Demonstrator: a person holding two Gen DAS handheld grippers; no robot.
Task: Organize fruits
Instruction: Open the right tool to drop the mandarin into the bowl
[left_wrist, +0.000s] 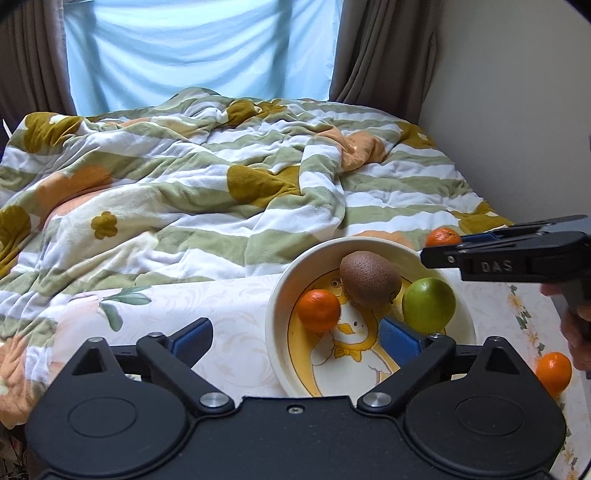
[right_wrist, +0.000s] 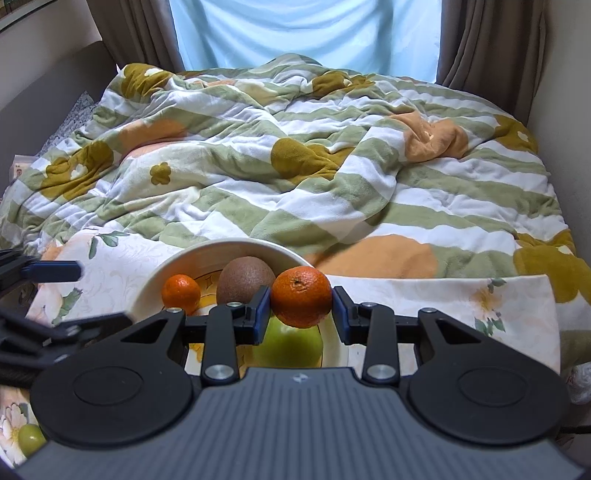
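While held over the bowl (right_wrist: 236, 246), the orange (right_wrist: 301, 297) looks dimpled.

Soft daylight came through the pale blue curtain (left_wrist: 199, 48) at the far window, leaving the room evenly bright with faint shadows. Both fisheye views bent hard at the edges, with dark corners. The blanket (right_wrist: 295, 155) stayed sharp.

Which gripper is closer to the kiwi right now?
Left. The left gripper hangs open at the bowl's near rim, just short of the kiwi. The right gripper holds an orange above the bowl's right side.
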